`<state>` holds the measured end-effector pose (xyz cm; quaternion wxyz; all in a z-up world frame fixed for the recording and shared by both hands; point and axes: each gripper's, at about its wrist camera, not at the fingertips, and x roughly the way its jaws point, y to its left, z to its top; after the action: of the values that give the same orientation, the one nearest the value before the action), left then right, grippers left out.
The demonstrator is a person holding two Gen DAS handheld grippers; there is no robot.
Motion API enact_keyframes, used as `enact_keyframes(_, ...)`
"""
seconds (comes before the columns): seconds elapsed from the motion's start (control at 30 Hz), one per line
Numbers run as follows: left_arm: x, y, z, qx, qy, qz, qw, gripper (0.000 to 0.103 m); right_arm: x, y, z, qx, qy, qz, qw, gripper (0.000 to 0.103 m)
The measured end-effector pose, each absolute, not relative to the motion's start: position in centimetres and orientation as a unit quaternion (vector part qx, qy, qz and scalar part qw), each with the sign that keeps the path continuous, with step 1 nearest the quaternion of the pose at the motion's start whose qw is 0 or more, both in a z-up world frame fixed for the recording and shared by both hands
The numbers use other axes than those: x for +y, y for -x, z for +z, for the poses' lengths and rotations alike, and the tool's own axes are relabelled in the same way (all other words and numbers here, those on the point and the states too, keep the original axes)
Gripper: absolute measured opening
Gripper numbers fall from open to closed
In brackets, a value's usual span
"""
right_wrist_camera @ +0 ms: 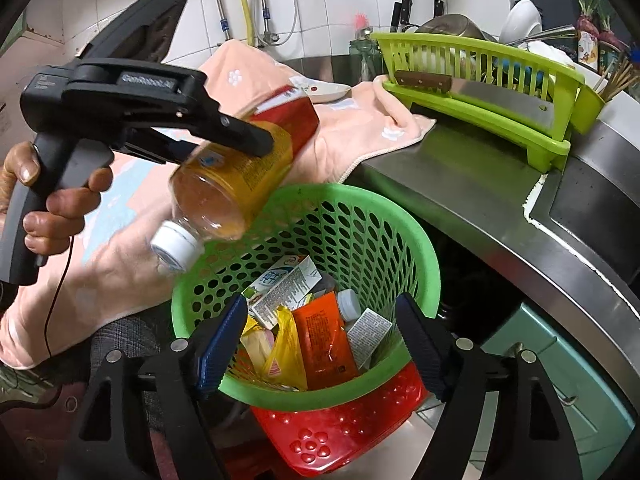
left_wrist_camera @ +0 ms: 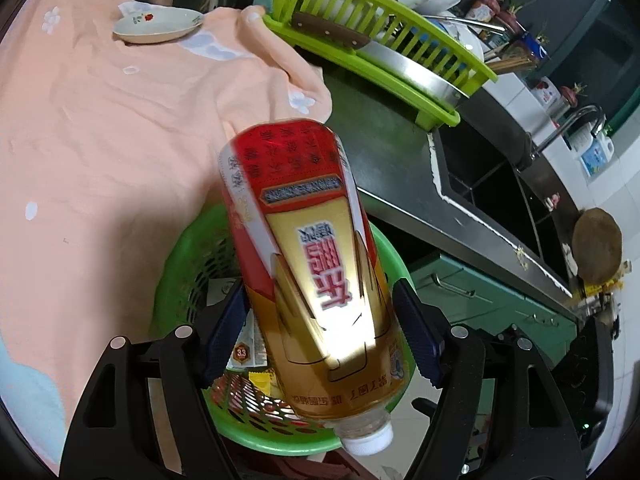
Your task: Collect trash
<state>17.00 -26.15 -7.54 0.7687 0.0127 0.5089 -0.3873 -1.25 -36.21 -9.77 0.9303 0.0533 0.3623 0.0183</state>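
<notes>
The left gripper [left_wrist_camera: 320, 332] clamps a tea bottle [left_wrist_camera: 316, 272] across its body, long axis tilted with the white cap [right_wrist_camera: 176, 247] lowest, directly above the near rim of the green mesh basket [right_wrist_camera: 360, 216]. The right gripper [right_wrist_camera: 320, 340], jaws spread and empty, hovers over the same basket's opposite rim, above cartons and wrappers already inside.

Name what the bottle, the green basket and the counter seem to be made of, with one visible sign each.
Bottle: clear plastic, probably; see-through neck, glossy printed wrap, white screw cap.
Green basket: moulded plastic, slightly shiny; evenly punched holes in its wall.
Counter: apparently stainless steel, brushed; grey sheen with soft reflections.
</notes>
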Motion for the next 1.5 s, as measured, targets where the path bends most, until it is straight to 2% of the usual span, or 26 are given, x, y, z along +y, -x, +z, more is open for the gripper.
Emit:
enact_keyframes(0.43, -22.9, -16.2, -5.9, 0.476, -0.016, -0.373, 0.797, 0.079, -35.7, 1.6, -9.4, 0.356, -0.055, 0.019, 0.933, 0.074)
enact_keyframes(0.5, -21.8, -16.1, -5.5, 0.47, -0.011, -0.363, 0.805, 0.08, -35.4, 1.6, -9.2, 0.351, -0.057, 0.022, 0.935, 0.079)
enact_keyframes(0.67, -19.4, -15.9, -4.9, 0.459, -0.006, -0.339, 0.821, 0.082, -34.4, 1.3, -8.7, 0.344, -0.055, 0.031, 0.937, 0.079)
enact_keyframes(1.13, -13.2, -13.8, -2.5, 0.392, -0.037, -0.254, 0.883, 0.096, -31.3, 0.0, -7.5, 0.332, -0.059, 0.061, 0.939, 0.085)
enact_keyframes(1.5, -10.9, -11.4, -1.5, 0.36, -0.067, -0.213, 0.906, 0.098, -29.0, -0.6, -6.7, 0.338, -0.045, 0.069, 0.938, 0.087)
